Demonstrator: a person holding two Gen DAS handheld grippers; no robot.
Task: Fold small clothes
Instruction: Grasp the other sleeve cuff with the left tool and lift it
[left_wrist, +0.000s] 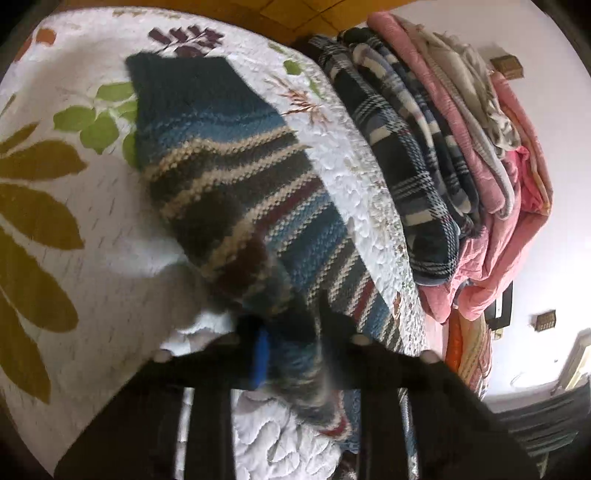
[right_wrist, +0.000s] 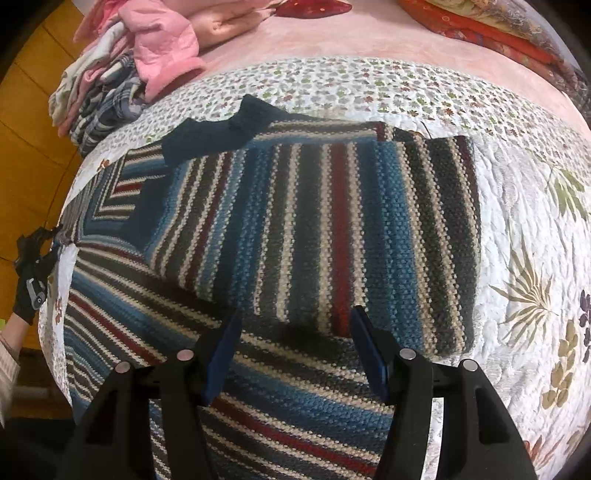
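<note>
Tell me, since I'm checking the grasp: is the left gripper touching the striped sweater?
Touching: the left wrist view shows the left gripper pinching bunched striped sweater fabric.

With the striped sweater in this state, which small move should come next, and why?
Probably the left gripper, shut on a lifted part of the striped knit sweater, should carry it across the body. The right gripper hovers open above the flat fold.

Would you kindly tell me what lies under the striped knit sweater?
The striped knit sweater rests on a white floral quilt, which shows around its edges. Whatever lies directly beneath its middle is covered by the knit.
</note>
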